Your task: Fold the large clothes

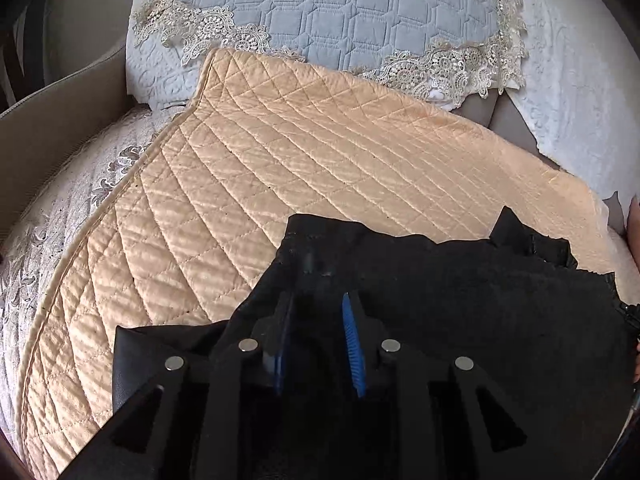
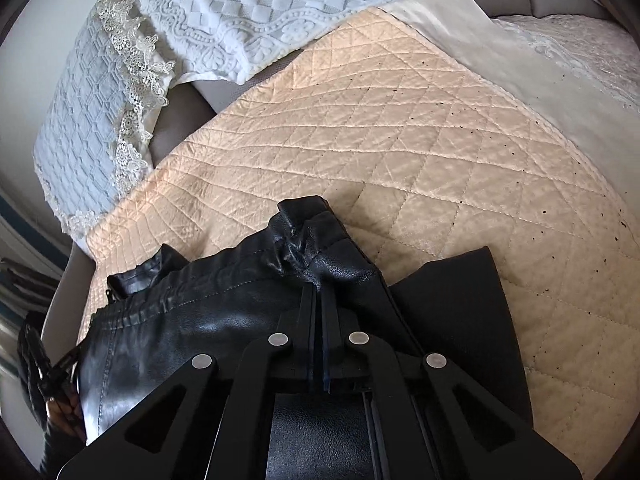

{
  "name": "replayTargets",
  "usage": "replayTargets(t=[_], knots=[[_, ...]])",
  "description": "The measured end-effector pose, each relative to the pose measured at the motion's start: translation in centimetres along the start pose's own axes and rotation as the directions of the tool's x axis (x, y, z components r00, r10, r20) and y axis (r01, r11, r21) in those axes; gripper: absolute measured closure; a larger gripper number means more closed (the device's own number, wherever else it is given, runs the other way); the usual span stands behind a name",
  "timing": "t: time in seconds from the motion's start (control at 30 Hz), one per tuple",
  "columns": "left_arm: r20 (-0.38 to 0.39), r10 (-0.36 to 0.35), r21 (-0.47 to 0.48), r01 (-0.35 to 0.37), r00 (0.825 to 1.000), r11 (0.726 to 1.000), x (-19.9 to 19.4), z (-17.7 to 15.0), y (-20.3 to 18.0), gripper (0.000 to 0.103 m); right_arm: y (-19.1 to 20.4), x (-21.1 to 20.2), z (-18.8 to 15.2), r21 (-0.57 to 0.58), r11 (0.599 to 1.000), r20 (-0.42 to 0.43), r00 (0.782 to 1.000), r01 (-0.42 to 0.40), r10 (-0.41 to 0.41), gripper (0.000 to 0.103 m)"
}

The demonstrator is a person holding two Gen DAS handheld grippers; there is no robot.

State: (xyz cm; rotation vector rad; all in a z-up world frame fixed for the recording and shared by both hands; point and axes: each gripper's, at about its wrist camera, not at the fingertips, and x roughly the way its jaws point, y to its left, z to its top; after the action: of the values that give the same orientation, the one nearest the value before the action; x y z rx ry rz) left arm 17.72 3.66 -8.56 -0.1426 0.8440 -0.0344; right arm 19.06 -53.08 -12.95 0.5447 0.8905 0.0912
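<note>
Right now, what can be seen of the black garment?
The black garment looks like shiny leather or imitation leather, with stitched seams and a gathered, puckered edge; a matte inner side shows in the left wrist view. It lies crumpled, not yet folded flat, on the peach quilted cover. The right tool is shut on a bunched ridge of it. The left tool has a fold between its blue pads, slightly apart.

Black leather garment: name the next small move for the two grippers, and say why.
Probably lift both grippers together and carry that edge forward over the peach quilted cover. The right gripper is shut on a bunched corner of the black leather garment, the left gripper has the garment between narrow jaws, and the cover ahead lies bare.
</note>
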Motion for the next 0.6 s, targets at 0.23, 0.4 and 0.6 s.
replayTargets(t=[0.23, 0.4, 0.6], knots=[[-0.005, 0.026, 0.021, -0.026, 1.000, 0.999, 0.2, 0.1, -0.3, 0.077, 0.6, 0.2, 0.0, -0.019, 0.999, -0.001, 0.999, 0.034, -0.034, 0.103], [-0.009, 0.038, 0.031, -0.038, 0.999, 0.999, 0.3, 0.1, -0.4, 0.076, 1.5, 0.3, 0.1, -0.060, 0.994, -0.009, 0.995, 0.096, -0.096, 0.103], [-0.022, 0.043, 0.043, -0.042, 0.999, 0.998, 0.0, 0.6, -0.6, 0.075, 4.5, -1.6, -0.2, -0.131, 0.972, 0.025, 0.981, 0.194, -0.192, 0.057]])
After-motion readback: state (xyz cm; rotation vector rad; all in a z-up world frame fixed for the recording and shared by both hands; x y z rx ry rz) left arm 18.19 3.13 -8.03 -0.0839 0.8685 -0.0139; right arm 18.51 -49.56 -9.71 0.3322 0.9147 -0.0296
